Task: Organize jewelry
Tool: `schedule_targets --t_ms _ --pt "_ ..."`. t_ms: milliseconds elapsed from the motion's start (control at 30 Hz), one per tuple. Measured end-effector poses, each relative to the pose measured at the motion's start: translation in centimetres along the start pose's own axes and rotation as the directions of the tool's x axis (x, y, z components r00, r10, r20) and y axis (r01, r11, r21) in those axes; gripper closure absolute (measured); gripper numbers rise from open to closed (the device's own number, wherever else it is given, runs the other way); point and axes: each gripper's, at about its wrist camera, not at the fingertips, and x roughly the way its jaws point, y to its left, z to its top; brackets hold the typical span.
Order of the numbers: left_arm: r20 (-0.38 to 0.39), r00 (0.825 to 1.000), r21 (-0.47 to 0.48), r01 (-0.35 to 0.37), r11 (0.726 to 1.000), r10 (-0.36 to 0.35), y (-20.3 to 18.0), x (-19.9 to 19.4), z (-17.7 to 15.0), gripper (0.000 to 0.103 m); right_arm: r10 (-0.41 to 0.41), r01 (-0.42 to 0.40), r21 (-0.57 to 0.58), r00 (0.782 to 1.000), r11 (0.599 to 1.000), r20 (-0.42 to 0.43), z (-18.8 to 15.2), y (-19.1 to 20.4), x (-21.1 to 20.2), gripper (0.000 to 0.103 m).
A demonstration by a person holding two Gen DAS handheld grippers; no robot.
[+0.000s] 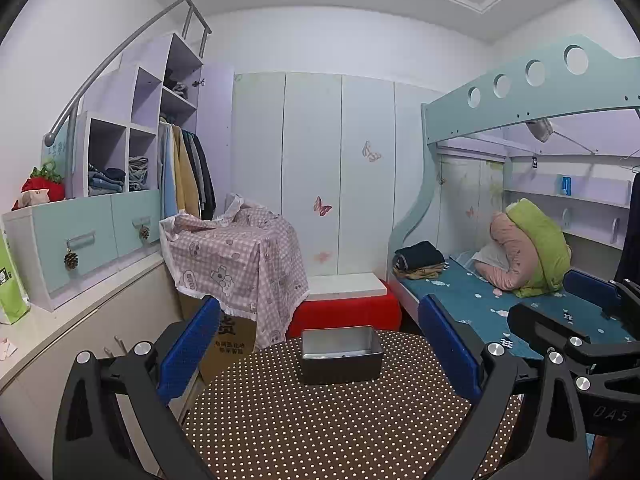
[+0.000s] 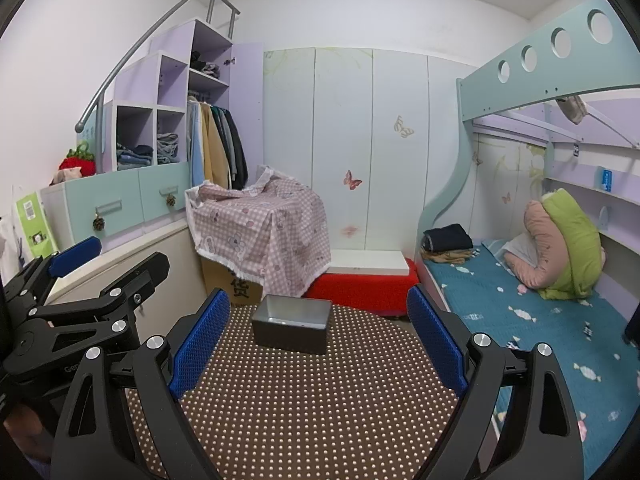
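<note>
A dark grey metal box (image 1: 341, 356) with an open top sits at the far middle of the brown polka-dot surface (image 1: 320, 432). This looks like the container meant for the jewelry. A few tiny specks show on its floor in the left wrist view, too small to name. No jewelry is visible anywhere on the surface, so the sorting seems barely begun, or the pieces lie out of view. The left claw (image 1: 320, 346) is spread wide and holds nothing; the right claw (image 2: 320, 340) is likewise wide apart and empty. Both hover short of the box, near each other, with a bed (image 2: 532, 320) to the right
</note>
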Motion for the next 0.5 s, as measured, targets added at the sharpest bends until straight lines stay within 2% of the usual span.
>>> schedule_targets --t_ms 500 --pt "0.0 1.0 0.0 0.0 1.0 0.0 -0.06 0.03 -0.02 0.007 -0.001 0.001 0.002 1.0 1.0 0.0 0.11 0.04 -0.02 0.016"
